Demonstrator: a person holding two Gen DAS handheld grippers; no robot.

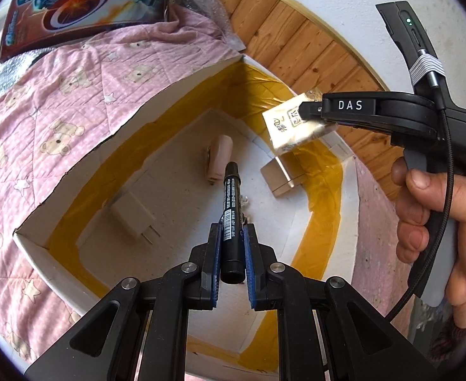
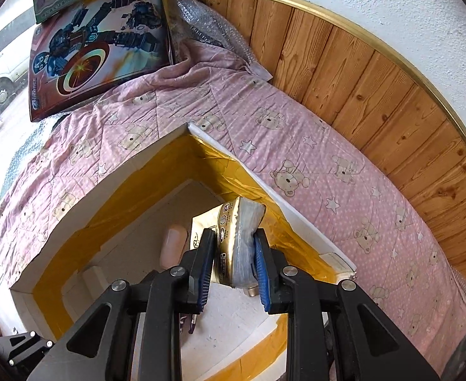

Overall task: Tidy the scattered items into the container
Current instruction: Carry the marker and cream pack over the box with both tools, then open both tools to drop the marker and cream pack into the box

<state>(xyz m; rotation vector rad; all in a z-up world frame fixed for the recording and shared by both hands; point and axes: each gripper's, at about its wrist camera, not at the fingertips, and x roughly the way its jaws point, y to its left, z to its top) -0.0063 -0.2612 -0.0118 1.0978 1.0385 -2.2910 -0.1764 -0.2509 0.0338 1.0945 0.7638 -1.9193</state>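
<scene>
A white foam box (image 1: 83, 158) with yellow tape on its inner walls lies open on a pink quilt. My left gripper (image 1: 233, 231) is shut on a black marker pen (image 1: 232, 209) and holds it above the box floor. My right gripper (image 2: 234, 238) is shut on a gold cigarette pack (image 2: 233, 241) over the box's far corner (image 2: 190, 127); the pack also shows in the left wrist view (image 1: 291, 127). On the box floor lie a pink stapler (image 1: 218, 158), a white charger plug (image 1: 134, 216) and a gold pack (image 1: 280, 177).
The pink bear-print quilt (image 2: 296, 165) covers the bed around the box. A toy box with a robot picture (image 2: 99, 47) and bubble wrap (image 2: 201, 19) lie at the far end. A wooden wall panel (image 2: 376, 89) runs along the right.
</scene>
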